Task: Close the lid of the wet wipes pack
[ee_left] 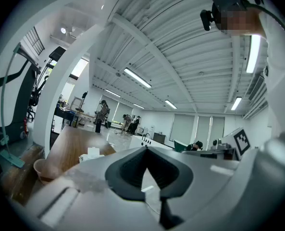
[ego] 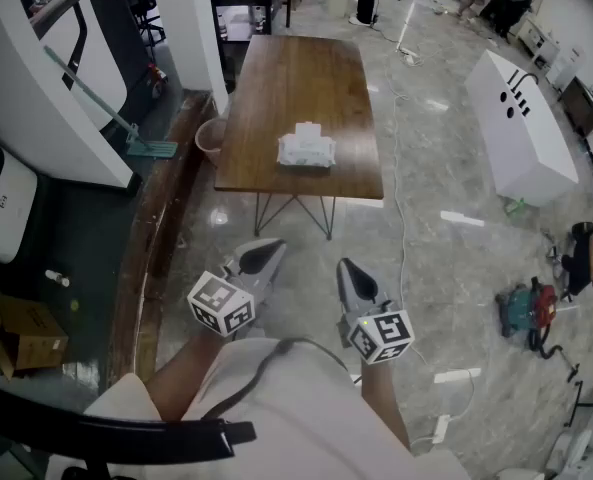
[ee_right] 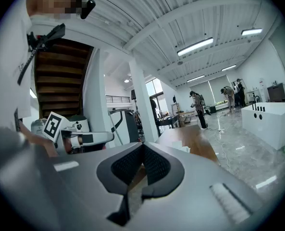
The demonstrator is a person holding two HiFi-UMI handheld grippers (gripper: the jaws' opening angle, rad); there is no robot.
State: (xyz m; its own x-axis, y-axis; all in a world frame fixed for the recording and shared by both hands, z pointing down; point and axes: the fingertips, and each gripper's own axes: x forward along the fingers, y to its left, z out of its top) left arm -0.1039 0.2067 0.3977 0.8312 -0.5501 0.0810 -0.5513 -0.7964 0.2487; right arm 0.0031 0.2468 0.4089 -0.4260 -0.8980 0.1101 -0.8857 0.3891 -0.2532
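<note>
The long wooden table (ego: 298, 78) stands on the floor ahead of the person, its length running away from them. The wet wipes pack (ego: 306, 151) lies near its closer end, about centred across the width. Its long axis runs crosswise, left to right in the head view, and a white flap or wipe sticks up from its top. Both tools are held low, close to the body and well short of the table. The left gripper (ego: 270, 249) and right gripper (ego: 347, 266) flank the line to the pack, so neither is clearly nearer. Each one's jaws are pressed together with nothing between them. The pack is straight ahead, so I judge a forward approach comes first.
</note>
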